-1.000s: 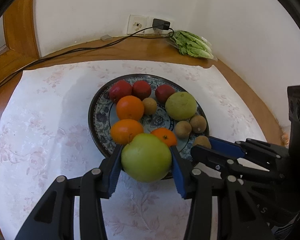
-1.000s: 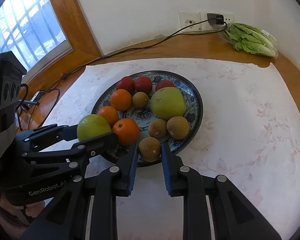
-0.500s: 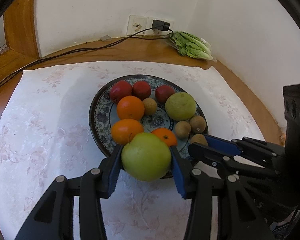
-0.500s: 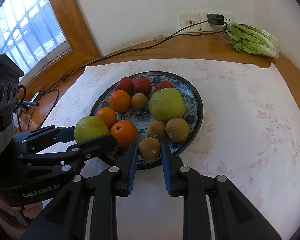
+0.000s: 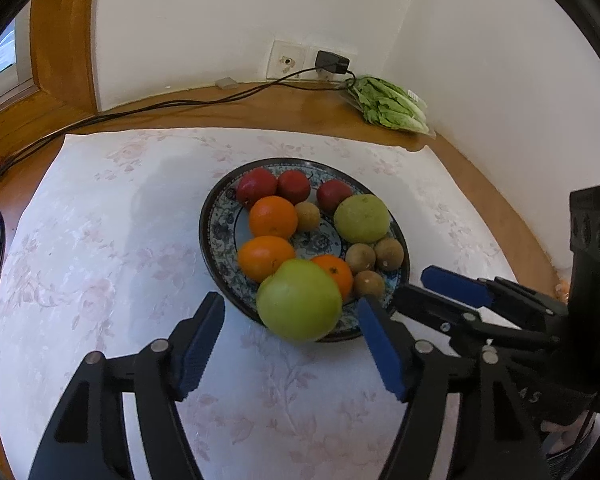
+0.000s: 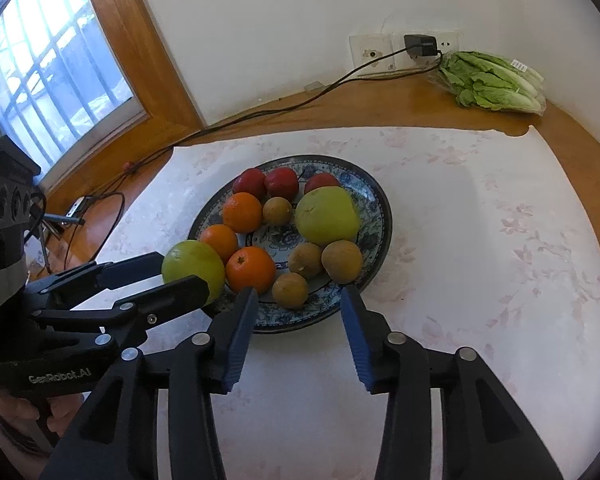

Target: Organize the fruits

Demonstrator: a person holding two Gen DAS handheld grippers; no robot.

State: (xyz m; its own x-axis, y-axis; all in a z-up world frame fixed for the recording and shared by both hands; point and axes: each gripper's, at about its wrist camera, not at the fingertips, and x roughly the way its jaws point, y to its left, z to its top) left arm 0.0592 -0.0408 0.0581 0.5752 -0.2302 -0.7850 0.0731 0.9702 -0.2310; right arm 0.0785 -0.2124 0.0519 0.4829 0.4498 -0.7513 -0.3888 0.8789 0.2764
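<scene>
Your left gripper (image 5: 290, 346) has its jaws spread wide, pads clear of the green apple (image 5: 299, 300), which sits on the near rim of the plate (image 5: 216, 236), touching an orange (image 5: 332, 272). Your right gripper (image 6: 298, 334) is also wide open, just short of a brown kiwi (image 6: 290, 290) at the plate edge. Plate's crowded w/ oranges, red fruit at the back, a 2nd green fruit (image 6: 327, 215) and more kiwis. The left gripper's fingers (image 6: 140, 268) flank the apple in the right view. Lettuce bag (image 6: 492, 82) in the far corner of the worktop (image 6: 400, 100), charger cable (image 6: 260, 114) running along the back, well apart from the plate.
</scene>
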